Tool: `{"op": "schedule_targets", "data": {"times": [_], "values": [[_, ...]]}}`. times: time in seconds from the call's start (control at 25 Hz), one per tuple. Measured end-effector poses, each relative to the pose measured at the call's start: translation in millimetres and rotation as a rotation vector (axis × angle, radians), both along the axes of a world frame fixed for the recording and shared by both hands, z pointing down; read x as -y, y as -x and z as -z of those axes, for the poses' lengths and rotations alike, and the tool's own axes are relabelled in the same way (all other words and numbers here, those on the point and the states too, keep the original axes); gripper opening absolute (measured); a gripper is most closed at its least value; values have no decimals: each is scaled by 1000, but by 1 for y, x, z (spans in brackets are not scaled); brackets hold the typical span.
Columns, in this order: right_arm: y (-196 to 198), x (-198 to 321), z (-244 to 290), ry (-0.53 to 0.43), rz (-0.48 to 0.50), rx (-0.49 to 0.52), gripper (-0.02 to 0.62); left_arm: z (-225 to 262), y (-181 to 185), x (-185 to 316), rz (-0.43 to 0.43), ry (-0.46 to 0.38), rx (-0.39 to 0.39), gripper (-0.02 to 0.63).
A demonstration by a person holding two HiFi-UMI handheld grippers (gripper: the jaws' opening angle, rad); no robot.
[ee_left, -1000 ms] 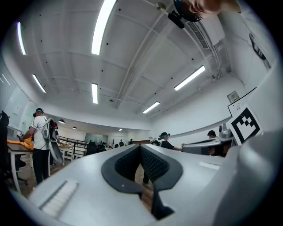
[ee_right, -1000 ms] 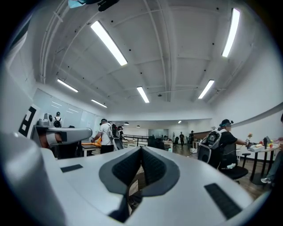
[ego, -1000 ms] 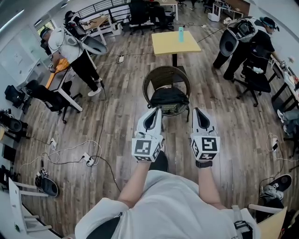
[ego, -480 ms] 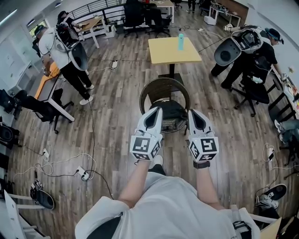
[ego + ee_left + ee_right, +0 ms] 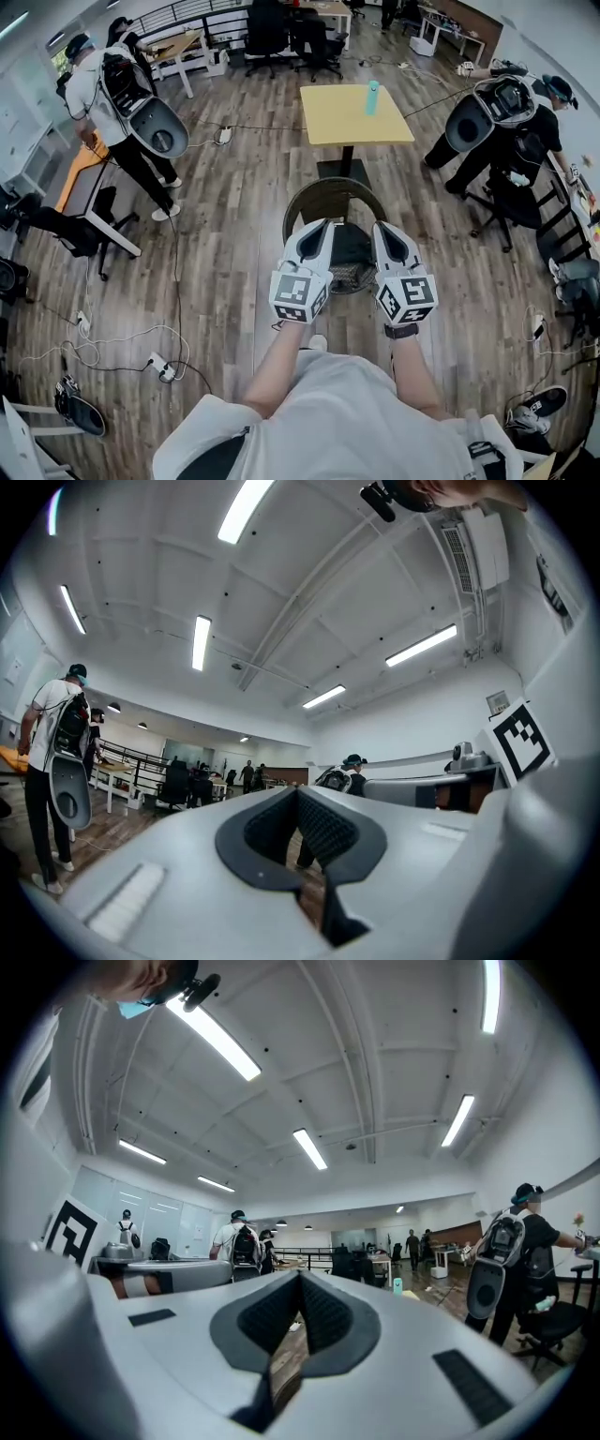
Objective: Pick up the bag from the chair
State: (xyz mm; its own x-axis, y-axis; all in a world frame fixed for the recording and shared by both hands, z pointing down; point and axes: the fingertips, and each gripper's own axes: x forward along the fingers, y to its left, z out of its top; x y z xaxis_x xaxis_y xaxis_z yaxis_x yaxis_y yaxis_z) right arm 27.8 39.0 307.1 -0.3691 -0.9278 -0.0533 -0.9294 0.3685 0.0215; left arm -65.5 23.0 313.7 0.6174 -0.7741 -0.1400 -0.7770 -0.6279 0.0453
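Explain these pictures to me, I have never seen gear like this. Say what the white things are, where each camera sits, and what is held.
No robot here: a person holds a white two-jaw gripper in each hand, the left gripper and the right gripper; the marker cubes belong to them. The head view is from a camera on the person's head, looking steeply down. The two gripper views ride on the grippers and look along their jaws. Both pairs of jaws are shut, holding nothing. Ahead stands a round brown woven chair with a black bag on its seat, not yet picked up. Behind it a square yellow table bears a teal bottle.
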Motion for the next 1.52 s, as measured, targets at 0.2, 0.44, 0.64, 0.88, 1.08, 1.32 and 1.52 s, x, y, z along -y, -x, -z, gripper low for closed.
{"op": "schedule_targets", "data": {"times": [0.2, 0.44, 0.64, 0.88, 1.08, 1.32, 1.52], "values": [[6, 36, -18, 36, -40, -57, 8, -14, 8, 34, 27, 5, 43, 9], [0, 57, -47, 86, -66, -66, 9, -34, 5, 60, 52, 24, 62, 9], [-10, 81, -61, 105, -61, -73, 9, -49, -2, 83, 57, 59, 53, 10], [-39, 131, -68, 128, -61, -57, 9, -60, -25, 129, 63, 94, 73, 11], [-51, 172, -80, 169, -43, -52, 9, -67, -41, 162, 66, 127, 77, 11], [-66, 210, -100, 228, -36, -38, 9, -90, -61, 195, 13, 201, 101, 11], [-77, 241, -128, 299, -39, -27, 9, -114, -67, 225, 23, 254, 112, 11]]}}
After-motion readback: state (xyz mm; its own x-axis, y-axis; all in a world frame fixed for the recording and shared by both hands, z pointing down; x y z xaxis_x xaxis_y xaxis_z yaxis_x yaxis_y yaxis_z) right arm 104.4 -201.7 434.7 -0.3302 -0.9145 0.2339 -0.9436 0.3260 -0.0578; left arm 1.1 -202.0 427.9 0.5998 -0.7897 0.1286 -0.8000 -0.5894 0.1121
